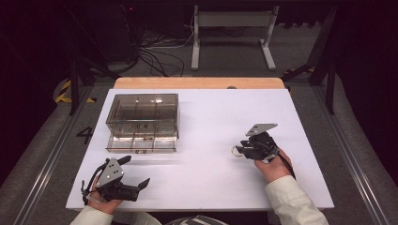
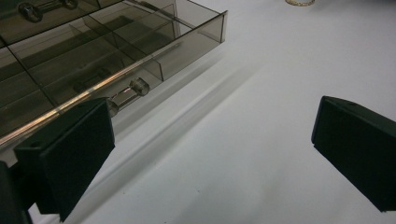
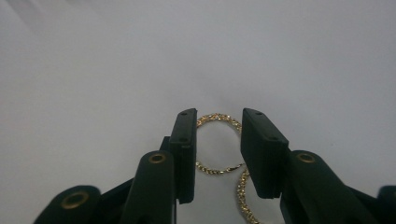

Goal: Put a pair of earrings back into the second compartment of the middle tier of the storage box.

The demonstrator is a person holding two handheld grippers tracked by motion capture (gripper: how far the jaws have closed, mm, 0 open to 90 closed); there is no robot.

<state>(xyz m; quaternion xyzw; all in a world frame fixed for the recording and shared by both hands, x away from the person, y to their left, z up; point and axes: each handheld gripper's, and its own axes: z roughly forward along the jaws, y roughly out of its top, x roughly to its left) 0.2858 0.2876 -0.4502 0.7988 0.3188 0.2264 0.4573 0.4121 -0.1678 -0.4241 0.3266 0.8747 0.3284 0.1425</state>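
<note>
We are bracketing the chain (image 3: pixel 219 140) with the right gripper (image 3: pixel 218 149): its jaws are standing a little apart, one pad at nine o'clock of the gold loop and one at three o'clock, and the loop is arcing between them against the white table (image 3: pixel 93 70). We cannot tell whether the pads are pressing on the links yet; they look close to touching, with a second strand trailing away toward five o'clock under the right pad. The loop's open face is looking up at us, so its plane is lying flat on the table, and we judge that the pinch has to come across that plane, from nine and three, to catch it.

In the high view the right gripper (image 1: pixel 244 149) is pointing toward nine o'clock, with the chain (image 1: pixel 236 151) at its tips, well apart from the box (image 1: pixel 143 123), which is sitting at about ten o'clock from it.

Our left gripper (image 1: pixel 136 174) is resting near the table's front edge, its jaws spread wide with nothing between them, just at six o'clock of the box's pulled-out drawer (image 2: pixel 116 60). It is the nearer hand to the box; the right is the nearer to the chain.
</note>
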